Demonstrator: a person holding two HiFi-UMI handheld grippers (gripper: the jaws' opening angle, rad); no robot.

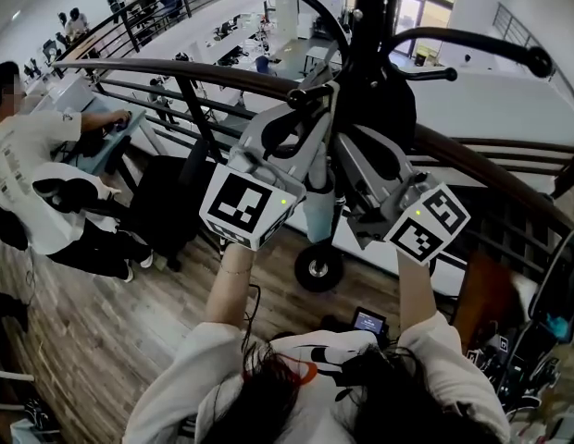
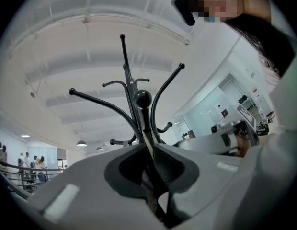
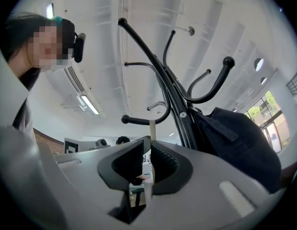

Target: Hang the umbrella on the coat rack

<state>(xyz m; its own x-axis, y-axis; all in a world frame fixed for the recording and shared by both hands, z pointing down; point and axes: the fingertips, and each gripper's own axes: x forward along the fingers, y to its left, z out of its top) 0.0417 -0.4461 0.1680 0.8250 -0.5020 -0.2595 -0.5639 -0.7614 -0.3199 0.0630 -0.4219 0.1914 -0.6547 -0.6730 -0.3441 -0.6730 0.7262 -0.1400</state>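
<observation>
Umbrella, folded, compact and pale grey-blue (image 1: 319,213), hangs upright between the two grippers, close against the black metal coat rack (image 1: 375,7), as the head view shows. Its thin pale strap (image 2: 147,139) is the only part in either grip.

The left gripper (image 2: 149,150) has its jaws pressed together on the strap, which runs up from the pads toward a black ball-tipped hook (image 2: 142,98) of the coat rack. Whether the strap sits over that ball cannot be told.

The right gripper (image 3: 147,150) is likewise closed on the strap, with only the thin band between its ribbed pads. Here the strap rises straight to a curved arm of the rack ending in a ball tip (image 3: 124,120).

A dark fabric bag (image 3: 234,145) hangs from the rack's upper arms, on the right in the right gripper view. It bulges, but its opening and contents are not visible.
</observation>
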